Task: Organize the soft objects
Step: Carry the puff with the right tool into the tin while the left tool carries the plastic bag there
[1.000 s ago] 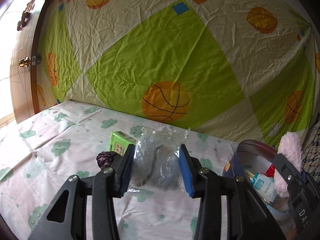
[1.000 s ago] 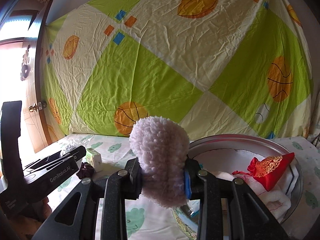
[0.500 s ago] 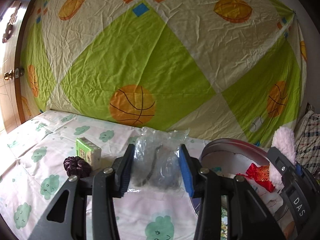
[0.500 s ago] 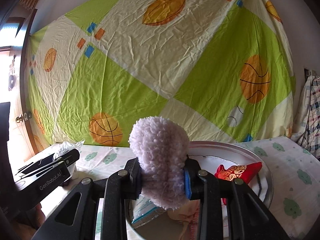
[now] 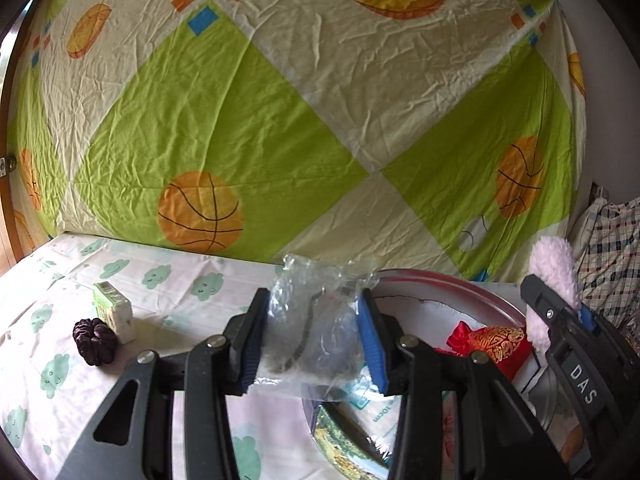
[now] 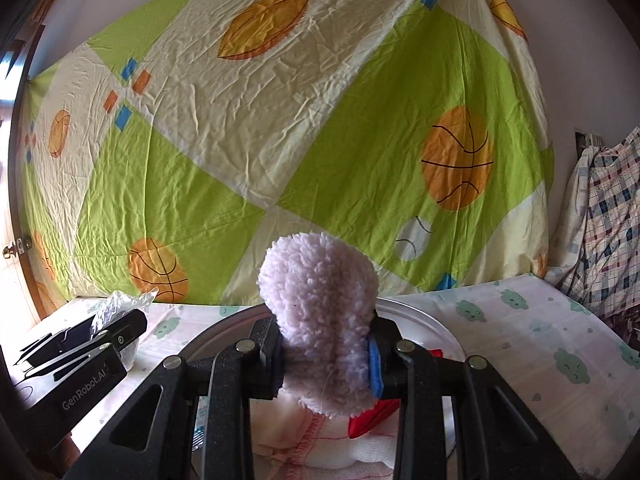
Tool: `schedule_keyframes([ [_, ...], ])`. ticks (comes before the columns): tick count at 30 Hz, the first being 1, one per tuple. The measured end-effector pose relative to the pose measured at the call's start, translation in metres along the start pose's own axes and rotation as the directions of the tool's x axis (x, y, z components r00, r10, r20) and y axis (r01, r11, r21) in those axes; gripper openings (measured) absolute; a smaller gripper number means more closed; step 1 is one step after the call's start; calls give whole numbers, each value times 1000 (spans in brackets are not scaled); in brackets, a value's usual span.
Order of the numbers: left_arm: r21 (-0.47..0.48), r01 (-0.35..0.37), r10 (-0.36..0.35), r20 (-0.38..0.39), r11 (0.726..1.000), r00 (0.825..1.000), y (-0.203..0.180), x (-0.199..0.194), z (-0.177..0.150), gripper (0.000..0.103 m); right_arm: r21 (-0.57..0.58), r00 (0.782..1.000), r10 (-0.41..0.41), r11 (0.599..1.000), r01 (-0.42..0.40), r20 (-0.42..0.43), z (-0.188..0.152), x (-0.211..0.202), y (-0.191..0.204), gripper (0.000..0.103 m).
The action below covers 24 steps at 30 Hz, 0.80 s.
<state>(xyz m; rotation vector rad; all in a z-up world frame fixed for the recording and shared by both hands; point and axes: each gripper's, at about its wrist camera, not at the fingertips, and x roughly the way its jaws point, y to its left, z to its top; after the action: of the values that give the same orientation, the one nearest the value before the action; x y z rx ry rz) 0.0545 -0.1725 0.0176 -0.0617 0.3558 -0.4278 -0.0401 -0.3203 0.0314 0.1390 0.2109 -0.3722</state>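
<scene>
- The left gripper (image 5: 314, 340) has its fingers clamped on a crinkly clear plastic bag (image 5: 316, 320), dark stuff inside, maybe a cord.
- The right gripper (image 6: 326, 364) squeezes a fluffy pink plush (image 6: 318, 312).
- Both hang over the metal basin (image 5: 460, 284) on the counter, presumably for dropping in.
- A purple scrunchie (image 5: 95, 342) and a green pack (image 5: 113, 310) wait outside.

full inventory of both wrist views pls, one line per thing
basin: 1, silver, on the table at right
red pouch: 1, red and gold, in the basin
white cloth: 1, white with pink stitching, in the basin
plastic bag: 1, clear, in left jaws
fluffy item: 1, pale pink, in right jaws
scrunchie: 1, dark purple, on the table at left
small pack: 1, green and white, behind the scrunchie
sheet: 1, green and cream with balls, hung behind
tablecloth: 1, white with green clouds
plaid cloth: 1, far right
left hand-held gripper: shut on the bag
right hand-held gripper: shut on the fluffy item
</scene>
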Motion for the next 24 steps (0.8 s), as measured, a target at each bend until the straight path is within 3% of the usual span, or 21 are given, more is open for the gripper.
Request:
schedule_keyframes([
  [13,41,20,-16,-97,999,995,-46,29,-6,42,1,993,-101,995,102,-62,6,22,-39,34],
  [24,108,-5,25,-193,994,981,-69,49,-13,42,-25,968,-157,988,155,-197,2,50,-55,34],
])
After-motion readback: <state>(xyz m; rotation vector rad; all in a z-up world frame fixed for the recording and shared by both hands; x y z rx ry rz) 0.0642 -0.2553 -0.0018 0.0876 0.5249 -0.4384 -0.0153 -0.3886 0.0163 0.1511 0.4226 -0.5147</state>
